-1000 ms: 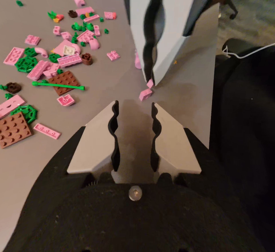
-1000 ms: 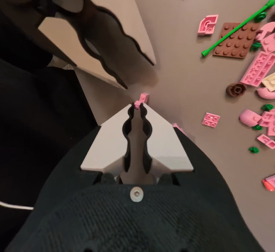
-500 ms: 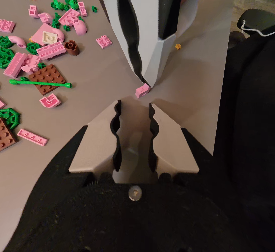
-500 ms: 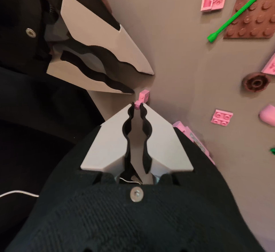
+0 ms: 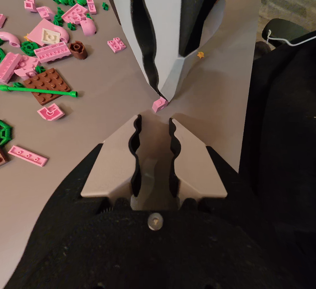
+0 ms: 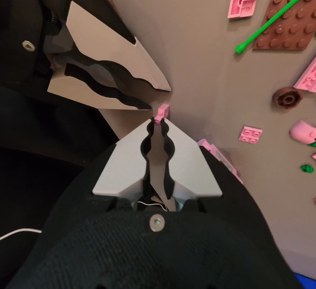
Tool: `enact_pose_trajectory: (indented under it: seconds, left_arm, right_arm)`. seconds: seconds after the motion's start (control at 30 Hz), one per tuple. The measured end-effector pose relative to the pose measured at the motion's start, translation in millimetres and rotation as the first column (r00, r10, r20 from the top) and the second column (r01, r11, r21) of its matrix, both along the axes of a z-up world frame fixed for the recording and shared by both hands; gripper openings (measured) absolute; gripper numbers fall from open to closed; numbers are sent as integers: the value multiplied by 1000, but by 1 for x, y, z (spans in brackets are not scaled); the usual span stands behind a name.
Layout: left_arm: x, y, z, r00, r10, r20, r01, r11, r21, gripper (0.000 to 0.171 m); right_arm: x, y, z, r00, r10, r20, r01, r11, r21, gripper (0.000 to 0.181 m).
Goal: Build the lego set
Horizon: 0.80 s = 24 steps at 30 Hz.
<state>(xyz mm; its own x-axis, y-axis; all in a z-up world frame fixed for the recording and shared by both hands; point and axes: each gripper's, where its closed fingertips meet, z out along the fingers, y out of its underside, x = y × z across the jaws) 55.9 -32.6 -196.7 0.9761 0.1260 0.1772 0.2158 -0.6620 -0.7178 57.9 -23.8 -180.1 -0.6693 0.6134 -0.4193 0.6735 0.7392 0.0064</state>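
A grey table (image 5: 106, 127) is strewn on one side with pink, green and brown bricks; carpeted floor (image 5: 289, 2) is seen past its edge. A small pink brick (image 6: 161, 113) lies near that edge, its studded face turned sideways; its long axis cannot be told. It is pinched at one end by the right gripper (image 6: 157, 121), angled steeply down. The left gripper (image 5: 155, 117) is held low just beside it, jaws parted and empty.
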Motion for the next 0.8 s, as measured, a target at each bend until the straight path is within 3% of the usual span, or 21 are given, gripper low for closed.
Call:
enact_pose_trajectory:
  seconds: [0.5,0.6,0.8]
  left_arm:
    - [2,-3,4,996,-2,88,-2,999,42,29]
    - [2,-3,5,995,-2,96,-2,999,45,29]
    - [1,-3,3,996,5,87,-8,999,34,30]
  right_arm:
    - [-1,-1,-2,999,36,28,-37,997,66,7]
    - [-1,-1,-2,998,53,-38,-51,998,36,7]
    - [-2,-2,-2,994,-28,-105,17,994,-104,7]
